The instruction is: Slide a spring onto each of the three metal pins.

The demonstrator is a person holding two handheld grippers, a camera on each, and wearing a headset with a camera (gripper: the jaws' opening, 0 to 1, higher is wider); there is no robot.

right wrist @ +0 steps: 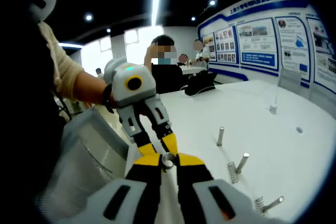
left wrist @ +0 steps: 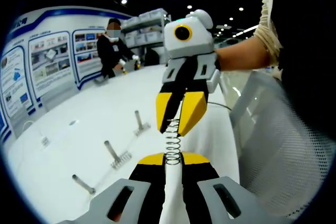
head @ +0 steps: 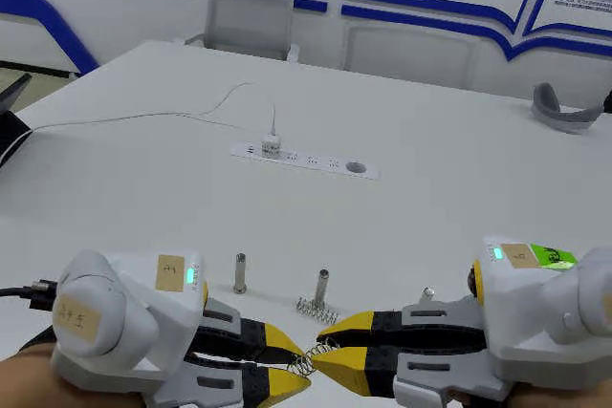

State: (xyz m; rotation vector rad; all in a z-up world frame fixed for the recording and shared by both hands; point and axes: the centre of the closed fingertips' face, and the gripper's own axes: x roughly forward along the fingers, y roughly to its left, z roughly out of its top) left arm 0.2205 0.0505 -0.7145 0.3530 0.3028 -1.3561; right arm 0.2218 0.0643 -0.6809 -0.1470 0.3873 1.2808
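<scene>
- Both claws hold one spring [left wrist: 172, 142] at once, so the likeliest slip is at the hand-over. If one lets go while the other grips only the last coil, the spring may flick out and roll away across the surface [head: 143, 179].
- Pulling the two claws apart or out of line could stretch or kink the coils. A bent spring would snag on a pin rather than slide down it.
- A squashed end coil would also refuse a pin's tip. The pinch looks light, though that is only a judgement.
- The left claw [left wrist: 172, 157] is pressed together on one end of the spring and the right claw [right wrist: 167, 162] on the other. The spring bridges the two tips, held in the air.
- The spring hangs on the person's side of the middle pin [head: 321, 287], near it and clear of the surface.
- Left of the middle pin stands a bare pin [head: 240, 272]. Right of it is a third pin [head: 427, 293], half hidden behind the right gripper's body.
- Another spring [head: 316, 310] lies at the middle pin's foot. I cannot tell whether it rings the pin.
</scene>
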